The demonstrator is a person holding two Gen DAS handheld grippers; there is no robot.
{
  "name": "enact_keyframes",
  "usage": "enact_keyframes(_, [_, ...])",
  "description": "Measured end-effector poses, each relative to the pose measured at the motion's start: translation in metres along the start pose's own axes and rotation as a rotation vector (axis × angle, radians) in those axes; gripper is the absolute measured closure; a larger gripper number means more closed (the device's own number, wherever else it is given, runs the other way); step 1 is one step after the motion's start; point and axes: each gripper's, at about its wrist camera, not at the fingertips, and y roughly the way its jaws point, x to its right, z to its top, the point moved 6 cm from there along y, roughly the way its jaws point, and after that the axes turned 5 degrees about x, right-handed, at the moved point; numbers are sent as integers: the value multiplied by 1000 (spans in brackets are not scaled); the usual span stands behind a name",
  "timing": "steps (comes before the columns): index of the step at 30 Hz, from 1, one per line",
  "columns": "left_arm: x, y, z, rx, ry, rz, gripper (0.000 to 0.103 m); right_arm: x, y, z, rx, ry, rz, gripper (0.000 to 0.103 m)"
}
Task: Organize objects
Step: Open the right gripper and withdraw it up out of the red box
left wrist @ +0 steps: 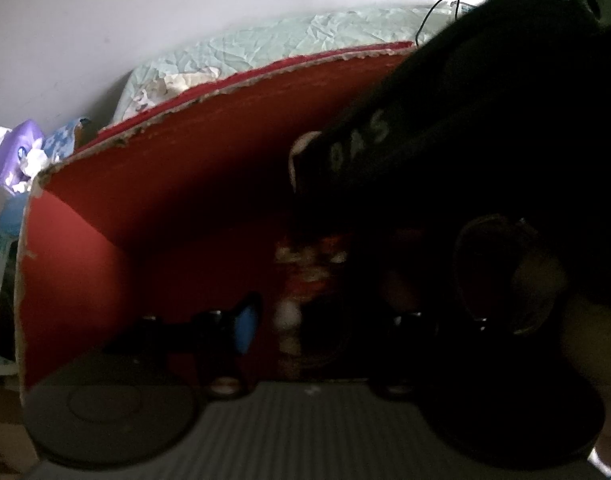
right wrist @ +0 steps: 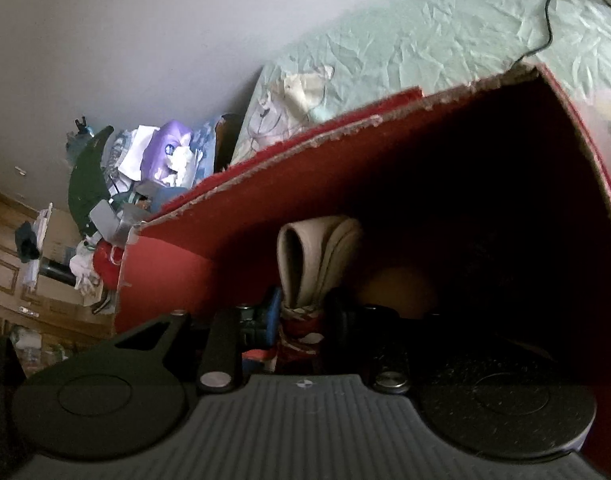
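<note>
Both my grippers point down into a red cardboard box [right wrist: 265, 216] with torn, ragged rims. Behind it, toward 12 o'clock, a pale green crumpled sheet [right wrist: 445, 36] covers a bed, and at 9 to 10 o'clock a heap of clutter [right wrist: 157, 160] sits against the white wall.

In the right wrist view, my right gripper [right wrist: 295, 328] reaches into the box bottom. Between its fingers stands a folded beige item [right wrist: 305, 256], upright, with a red-and-white patterned part [right wrist: 301, 330] just below it. The fingers sit close on either side of that bundle, but the contact is too dark to see, so I cannot tell whether they press on it. A blue piece [right wrist: 271, 312] lies just beside the left finger at about 9 o'clock from the bundle.

In the left wrist view, my left gripper [left wrist: 305, 320] is also inside the box, jaws standing apart. A blurred red-and-white object [left wrist: 305, 264] lies between and beyond the fingers; I cannot tell if it is touched. A large dark shape [left wrist: 485, 140] with pale lettering fills the 1 to 3 o'clock area, blocking much of the box.
</note>
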Motion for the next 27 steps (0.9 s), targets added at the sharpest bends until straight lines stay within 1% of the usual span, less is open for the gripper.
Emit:
enact_keyframes(6, [0, 0, 1, 20, -5, 1, 43, 1, -3, 1, 8, 16, -7, 72])
enact_keyframes(9, [1, -2, 1, 34, -1, 9, 43, -1, -9, 2, 28, 14, 17, 72])
enact_keyframes(12, [2, -6, 2, 48, 13, 24, 42, 3, -16, 2, 34, 29, 21, 72])
enact_keyframes(16, [0, -19, 2, 76, 18, 46, 41, 4, -22, -5, 13, 2, 22, 72])
enact_keyframes(22, [-6, -38, -1, 103, -26, 39, 40, -1, -33, -13, 23, -40, 36, 72])
enact_keyframes(27, [-9, -47, -8, 112, -45, 43, 40, 1, -46, -13, 77, -40, 36, 73])
